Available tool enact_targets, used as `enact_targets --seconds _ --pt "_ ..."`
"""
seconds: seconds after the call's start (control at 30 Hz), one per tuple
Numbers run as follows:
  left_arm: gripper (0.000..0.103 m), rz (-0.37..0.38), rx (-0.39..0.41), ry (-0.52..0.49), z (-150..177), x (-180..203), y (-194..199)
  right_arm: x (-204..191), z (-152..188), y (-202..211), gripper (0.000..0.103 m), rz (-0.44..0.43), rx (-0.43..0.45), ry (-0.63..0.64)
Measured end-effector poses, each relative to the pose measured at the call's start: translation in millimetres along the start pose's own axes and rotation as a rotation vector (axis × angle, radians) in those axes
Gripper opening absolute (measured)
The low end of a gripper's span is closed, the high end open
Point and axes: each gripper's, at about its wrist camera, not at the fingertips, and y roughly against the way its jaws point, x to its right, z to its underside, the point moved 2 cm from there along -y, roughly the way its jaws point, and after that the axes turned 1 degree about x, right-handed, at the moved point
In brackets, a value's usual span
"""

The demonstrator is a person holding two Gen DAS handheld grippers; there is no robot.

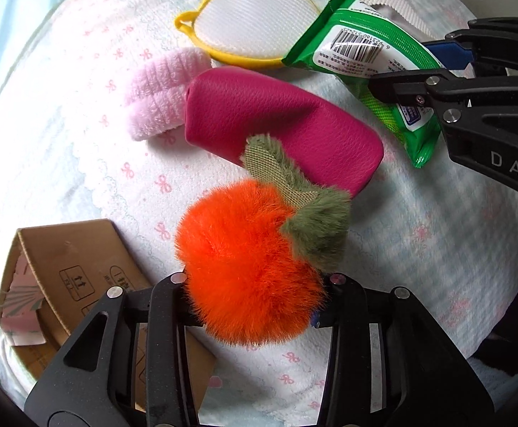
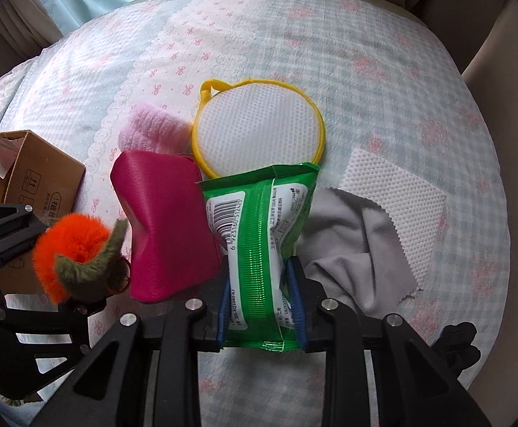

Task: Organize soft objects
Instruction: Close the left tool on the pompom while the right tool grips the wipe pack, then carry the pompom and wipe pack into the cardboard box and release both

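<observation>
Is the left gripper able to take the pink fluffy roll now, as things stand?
Probably not yet: the left gripper is already shut on the orange plush fruit, and the magenta pouch lies partly between it and the pink fluffy roll.

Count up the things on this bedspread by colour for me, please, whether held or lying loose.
Pink: 2, the fuzzy roll and the darker pouch
Orange: 1, the fluffy ball in the left tool
Green: 1, the wipes pack in the right tool
Yellow-rimmed: 1, the mesh bag
White: 1, the dotted cloth
Grey: 1, the cloth
Brown: 1, the cardboard box
Total: 8
</observation>
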Motion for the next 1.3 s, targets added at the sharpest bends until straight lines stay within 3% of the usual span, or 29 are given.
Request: enact_targets --seconds 0.33,0.5,0.7,0.97,1.3 --pt "0.035 -0.016 0.128 0.068 0 -18 75 -6 4 64 0.026 0.036 0.091 -0.039" --pt "0.035 -0.004 0.228 0.166 15 -12 145 -11 7 120 0.026 0.052 0.157 -0.070" --pt "0.035 0.001 0.339 0.304 44 -45 212 -37 7 194 0.026 0.055 0.244 -0.060" --pt "0.035 -0.026 0.421 0.398 99 -101 279 -102 -2 257 0.026 0.028 0.305 -0.037" --pt "0.035 -0.011 0.456 0.389 176 -196 308 -225 -18 275 0.026 -0.021 0.309 -0.084"
